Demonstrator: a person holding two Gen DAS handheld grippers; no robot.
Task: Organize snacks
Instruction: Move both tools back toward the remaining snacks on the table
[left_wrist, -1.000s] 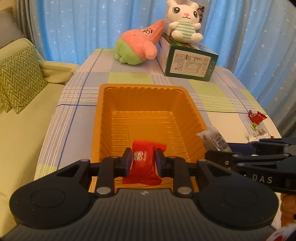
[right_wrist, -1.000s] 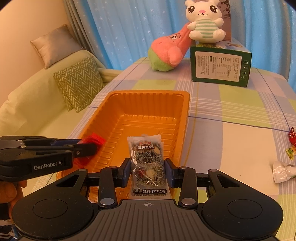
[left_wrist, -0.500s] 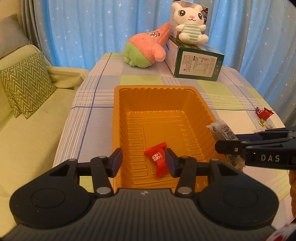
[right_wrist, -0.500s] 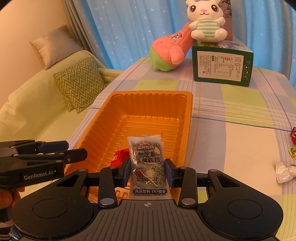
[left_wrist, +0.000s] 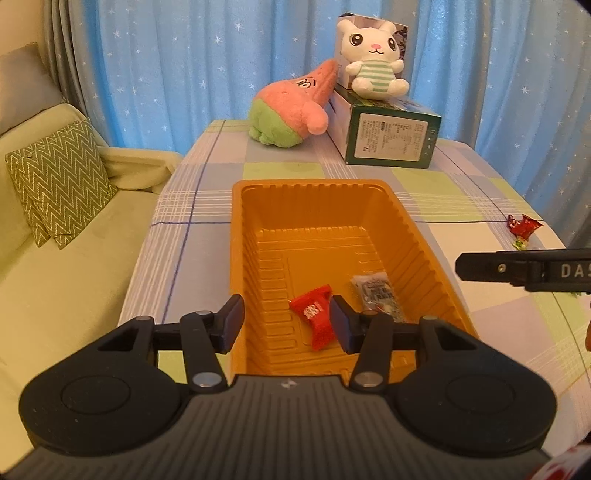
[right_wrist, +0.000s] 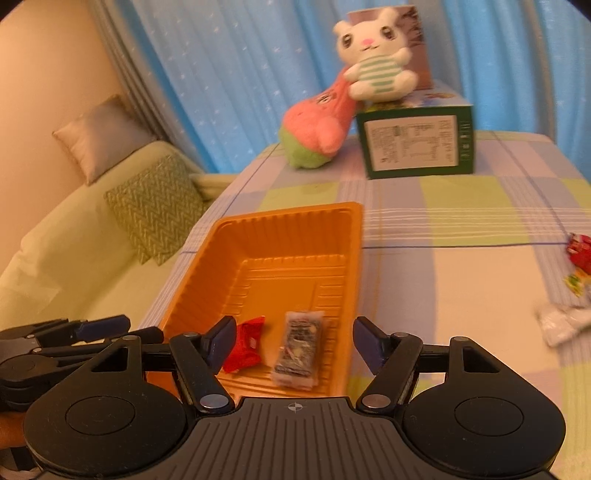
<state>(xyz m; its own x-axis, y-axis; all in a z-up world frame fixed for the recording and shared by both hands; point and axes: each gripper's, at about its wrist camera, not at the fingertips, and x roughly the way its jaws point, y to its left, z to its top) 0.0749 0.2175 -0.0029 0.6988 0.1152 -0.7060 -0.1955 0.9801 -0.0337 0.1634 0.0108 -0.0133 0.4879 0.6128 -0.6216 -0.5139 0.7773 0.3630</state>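
Orange tray holds dark packet lengthwise beside tilted red candy; both grippers' jaws apart.

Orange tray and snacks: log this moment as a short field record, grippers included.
container: orange ribbed plastic tray on the checked tablecloth
in tray: red wrapped candy; beside it a clear packet with dark print
loose on cloth: red wrapper, small green-yellow candy, white crumpled wrapper
left gripper: open, holding nothing
right gripper: open, holding nothing
background: pink and green plush, white bunny plush on a green box
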